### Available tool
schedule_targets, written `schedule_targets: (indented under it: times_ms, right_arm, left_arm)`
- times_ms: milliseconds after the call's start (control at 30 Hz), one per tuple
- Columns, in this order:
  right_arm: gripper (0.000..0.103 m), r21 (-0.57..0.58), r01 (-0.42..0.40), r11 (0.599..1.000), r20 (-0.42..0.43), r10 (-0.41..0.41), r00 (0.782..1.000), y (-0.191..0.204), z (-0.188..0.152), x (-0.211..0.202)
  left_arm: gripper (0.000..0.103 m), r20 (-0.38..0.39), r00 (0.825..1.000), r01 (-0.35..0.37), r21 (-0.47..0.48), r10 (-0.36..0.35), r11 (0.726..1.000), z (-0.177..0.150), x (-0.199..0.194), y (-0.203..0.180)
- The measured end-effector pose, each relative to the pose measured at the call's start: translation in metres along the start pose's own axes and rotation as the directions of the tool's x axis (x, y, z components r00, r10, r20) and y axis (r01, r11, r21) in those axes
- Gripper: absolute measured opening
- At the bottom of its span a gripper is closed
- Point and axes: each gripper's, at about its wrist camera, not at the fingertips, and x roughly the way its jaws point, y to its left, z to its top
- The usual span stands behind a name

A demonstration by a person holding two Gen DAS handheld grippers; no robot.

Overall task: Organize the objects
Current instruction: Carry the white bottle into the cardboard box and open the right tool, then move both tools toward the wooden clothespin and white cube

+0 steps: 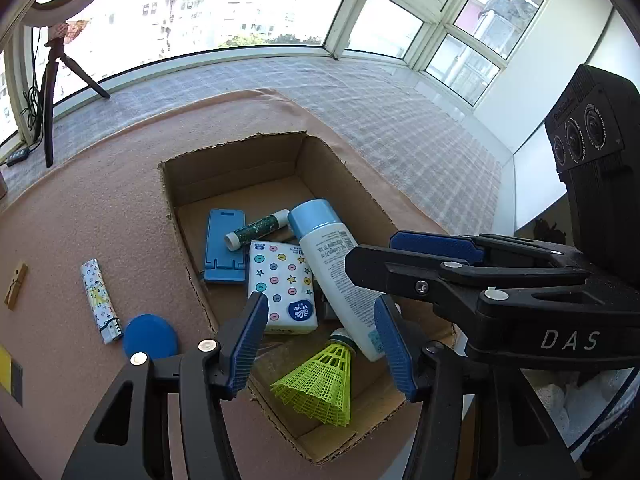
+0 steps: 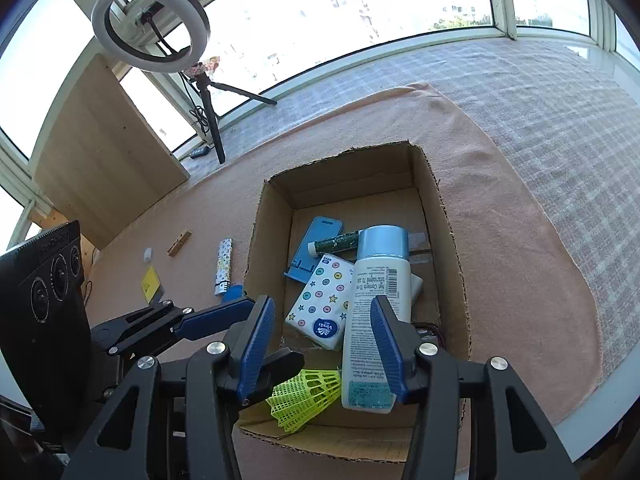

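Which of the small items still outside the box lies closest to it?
The round blue disc, on the pink cloth by the cardboard box's near left wall. The patterned lighter lies just beyond it, the wooden clothespin farther left.

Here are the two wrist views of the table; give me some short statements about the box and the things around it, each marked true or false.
1. The shuttlecock lies inside the cardboard box. True.
2. The white bottle has a red cap. False: its cap is light blue.
3. The lighter lies outside the box on the pink cloth. True.
4. The left gripper holds the tissue pack. False: it is open and empty.
5. The blue disc is in the box. False: it lies beside the lighter.
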Motion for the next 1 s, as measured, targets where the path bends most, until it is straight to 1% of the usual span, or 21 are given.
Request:
schedule_targets:
  times_ms: [200,367,533,733,867,1000]
  right_arm:
    - [0.047,-0.025,-0.028,0.999,-0.004,0.028,1.000,0.019,-0.002,0.004]
    - [0.047,-0.054,-0.035,0.998,-0.007,0.034,0.999,0.045,-0.009,0.007]
    - [0.047,-0.089,-0.009,0.996,-0.011,0.008,1.000,0.078,-0.020,0.011]
    - [0.047,-0.093,-0.012,0.996,-0.034,0.009,0.999,0.118,-0.039,0.024]
    - [0.047,-0.076,-0.014,0.997,-0.057,0.010,0.998,0.142,-0.054,0.035]
    - [0.047,-0.055,-0.001,0.998,-0.062,-0.002,0.998,0.164,-0.068,0.044]
  left_arm:
    - [0.059,0.009,0.999,-0.050,-0.042,0.051,0.998,-0.017,-0.024,0.024]
    - [0.059,0.016,0.998,-0.064,-0.081,0.066,0.995,-0.039,-0.051,0.050]
    - [0.059,0.029,0.996,-0.079,-0.118,0.083,0.990,-0.060,-0.079,0.083]
    - [0.059,0.038,0.992,-0.113,-0.181,0.122,0.977,-0.094,-0.118,0.136]
    - [0.059,0.034,0.988,-0.138,-0.223,0.149,0.965,-0.120,-0.144,0.178]
    - [0.059,0.035,0.984,-0.163,-0.247,0.177,0.955,-0.144,-0.169,0.218]
